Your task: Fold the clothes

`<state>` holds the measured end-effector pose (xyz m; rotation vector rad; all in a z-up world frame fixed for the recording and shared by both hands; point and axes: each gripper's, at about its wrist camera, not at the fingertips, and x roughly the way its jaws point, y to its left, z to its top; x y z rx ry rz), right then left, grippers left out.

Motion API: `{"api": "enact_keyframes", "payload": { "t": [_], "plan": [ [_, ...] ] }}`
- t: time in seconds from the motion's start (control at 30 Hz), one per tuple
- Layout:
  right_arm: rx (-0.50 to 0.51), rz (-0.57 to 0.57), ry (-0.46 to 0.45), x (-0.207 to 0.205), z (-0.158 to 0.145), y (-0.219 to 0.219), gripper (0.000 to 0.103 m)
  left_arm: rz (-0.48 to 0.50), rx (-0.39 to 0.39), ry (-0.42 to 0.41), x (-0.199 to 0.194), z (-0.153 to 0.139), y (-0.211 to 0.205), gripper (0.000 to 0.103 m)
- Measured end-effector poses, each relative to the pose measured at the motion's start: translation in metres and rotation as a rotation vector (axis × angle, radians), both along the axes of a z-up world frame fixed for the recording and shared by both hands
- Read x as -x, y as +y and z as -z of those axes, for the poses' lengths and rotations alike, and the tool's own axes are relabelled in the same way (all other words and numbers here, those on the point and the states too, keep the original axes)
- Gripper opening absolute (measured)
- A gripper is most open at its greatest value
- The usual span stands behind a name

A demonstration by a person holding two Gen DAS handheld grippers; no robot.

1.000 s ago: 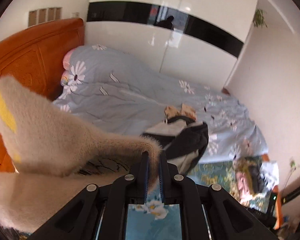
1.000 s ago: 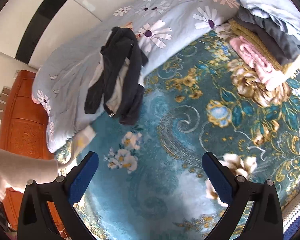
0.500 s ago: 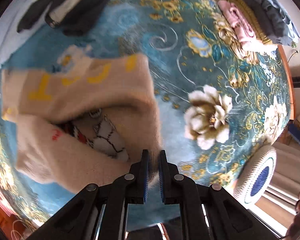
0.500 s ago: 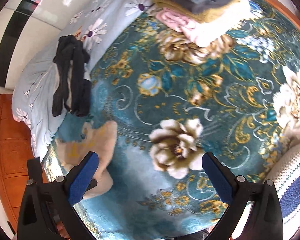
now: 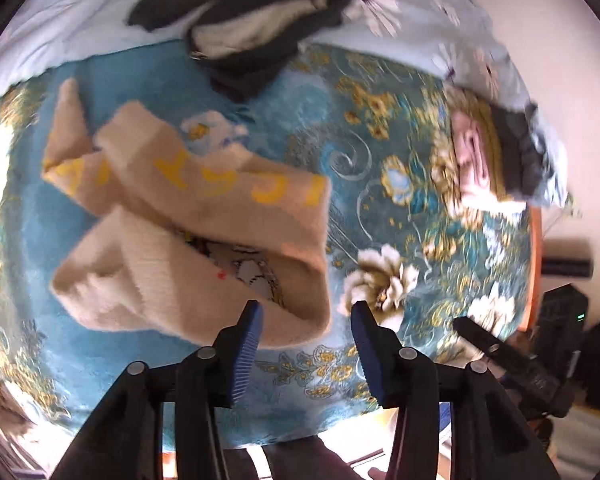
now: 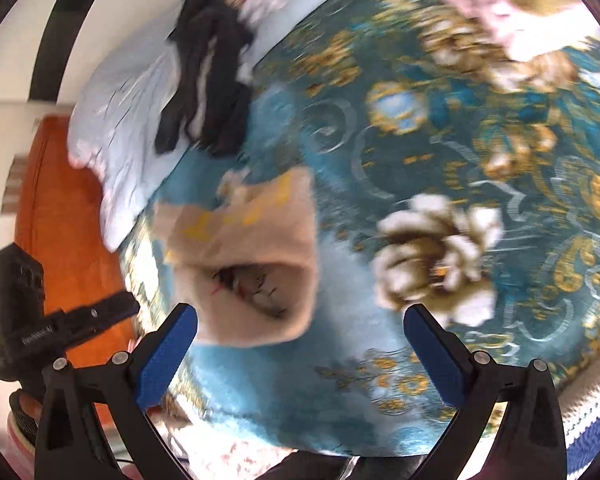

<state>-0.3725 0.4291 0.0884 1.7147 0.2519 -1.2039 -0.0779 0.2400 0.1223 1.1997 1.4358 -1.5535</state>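
Observation:
A beige knitted sweater with yellow letters lies crumpled on the teal floral bedspread, its hem opening turned toward me. My left gripper hovers open just in front of that hem, with nothing between its fingers. The same sweater shows in the right wrist view, ahead and slightly left of my right gripper, which is wide open and empty above the bedspread. A dark and white garment lies in a heap at the far side.
A stack of folded clothes sits at the right of the bed, pink and grey among them. A pale floral duvet lies along the far edge beside the orange wooden headboard. The other gripper's body shows at left.
My left gripper has opened and let go of the beige sweater, which now lies on the bedspread. Both views have swung and are blurred by motion. The right gripper stays open.

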Motion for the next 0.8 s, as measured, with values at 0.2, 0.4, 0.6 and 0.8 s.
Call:
{"api": "enact_keyframes", "payload": {
  "t": [0.2, 0.4, 0.6, 0.8],
  "plan": [
    [0.011, -0.252, -0.141, -0.083, 0.028, -0.03, 0.103, -0.207, -0.01, -0.022, -0.083, 0.006, 0.017, 0.059],
    [-0.025, -0.329, -0.075, -0.113, 0.043, -0.026, 0.103, -0.437, -0.066, -0.044, -0.146, 0.022, 0.044, 0.061],
    [-0.041, -0.261, 0.047, -0.104, 0.052, -0.04, 0.103, -0.546, -0.094, -0.044, -0.186, 0.031, 0.046, 0.065],
    [-0.127, -0.252, 0.159, -0.098, 0.074, -0.069, 0.103, -0.592, -0.134, -0.024, -0.225, 0.054, 0.026, 0.066]
  ]
}}
